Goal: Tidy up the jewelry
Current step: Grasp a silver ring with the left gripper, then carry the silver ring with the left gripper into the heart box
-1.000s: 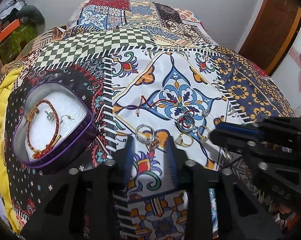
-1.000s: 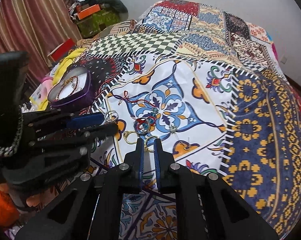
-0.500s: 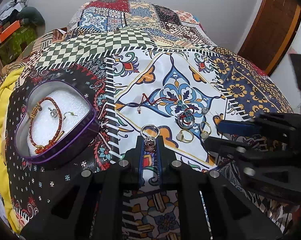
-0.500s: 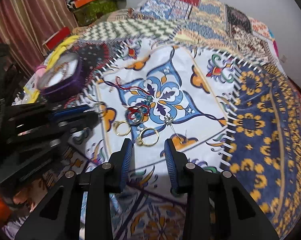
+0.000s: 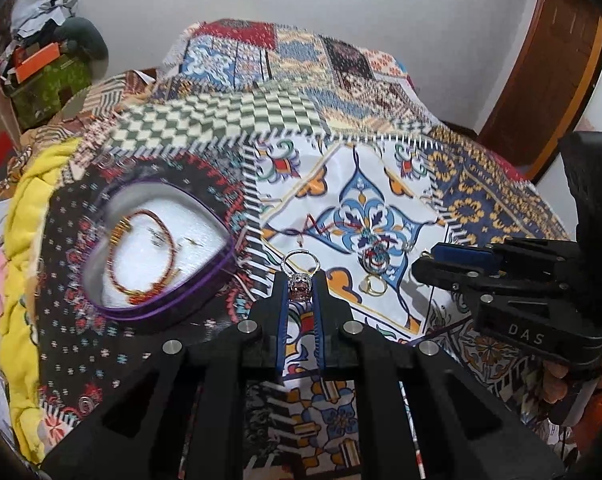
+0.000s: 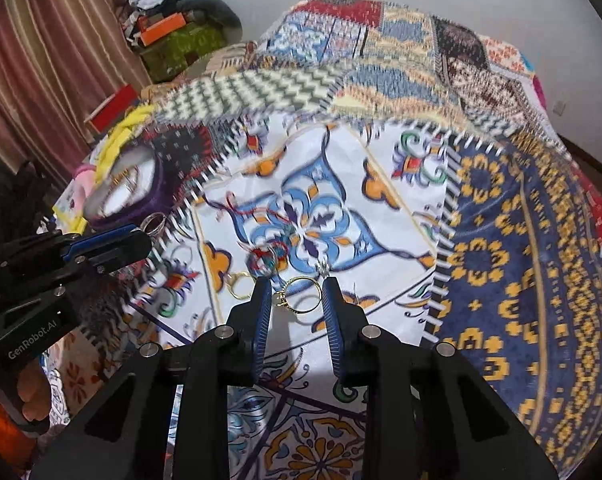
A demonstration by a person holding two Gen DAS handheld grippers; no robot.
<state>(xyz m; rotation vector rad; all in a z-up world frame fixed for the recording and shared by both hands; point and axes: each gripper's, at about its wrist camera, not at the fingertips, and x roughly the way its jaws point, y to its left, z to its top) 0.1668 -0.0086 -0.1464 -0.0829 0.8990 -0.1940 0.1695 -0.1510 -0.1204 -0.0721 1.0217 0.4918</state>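
Left wrist: ring (image 5: 299, 282) between tool (image 5: 299, 285) fingertips.

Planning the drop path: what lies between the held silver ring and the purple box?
Only bare patterned bedspread separates silver ring from purple box, seen in the left wrist view.

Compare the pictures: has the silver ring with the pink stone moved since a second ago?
Yes. The silver ring has left the quilt's white panel; the left hand-held gripper now pinches it, lifted and shifted left toward the purple heart-shaped box.

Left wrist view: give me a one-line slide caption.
Left gripper pinches a silver stone ring above the patchwork bedspread, purple heart-shaped box open at left.
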